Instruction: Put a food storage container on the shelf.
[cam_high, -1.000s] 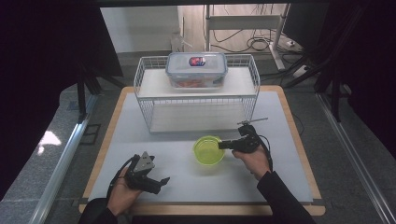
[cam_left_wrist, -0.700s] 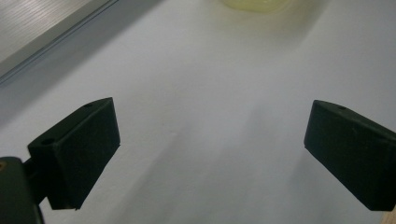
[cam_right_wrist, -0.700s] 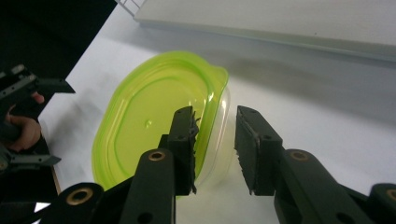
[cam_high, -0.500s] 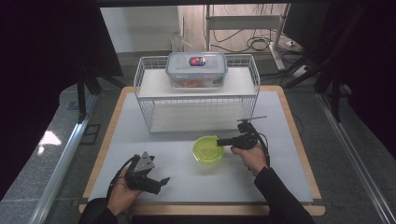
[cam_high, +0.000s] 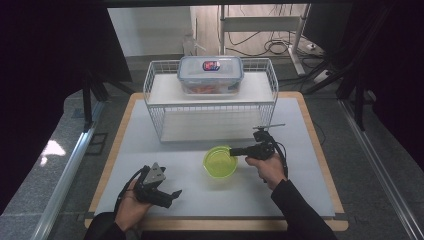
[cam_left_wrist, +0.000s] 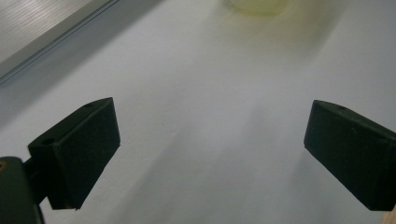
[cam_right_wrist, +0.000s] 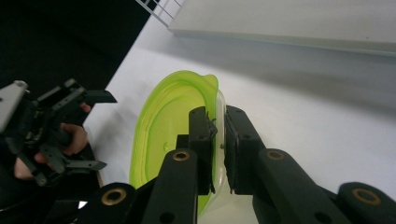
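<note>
A round clear container with a lime-green lid (cam_high: 220, 162) sits on the white mat in front of the wire rack. My right gripper (cam_high: 234, 152) reaches it from the right. In the right gripper view its jaws (cam_right_wrist: 219, 126) have just been closing and now pinch the container's rim (cam_right_wrist: 163, 116), one pad inside on the green lid and one on the clear outer wall. My left gripper (cam_high: 172, 196) rests near the front left of the mat, held in a hand. It stands wide open (cam_left_wrist: 210, 149) with bare mat between the pads. The container's edge (cam_left_wrist: 259, 4) lies far ahead of it.
A white wire rack (cam_high: 210, 107) stands at the back of the mat. On top of it sits a clear lidded food box (cam_high: 211, 74). The mat lies on a wooden board (cam_high: 320, 150). In the right gripper view the left gripper (cam_right_wrist: 108, 130) is at the far left.
The right gripper's jaws have drawn together on the container's rim, with the hand barely shifting. The left hand and its gripper have kept still.
</note>
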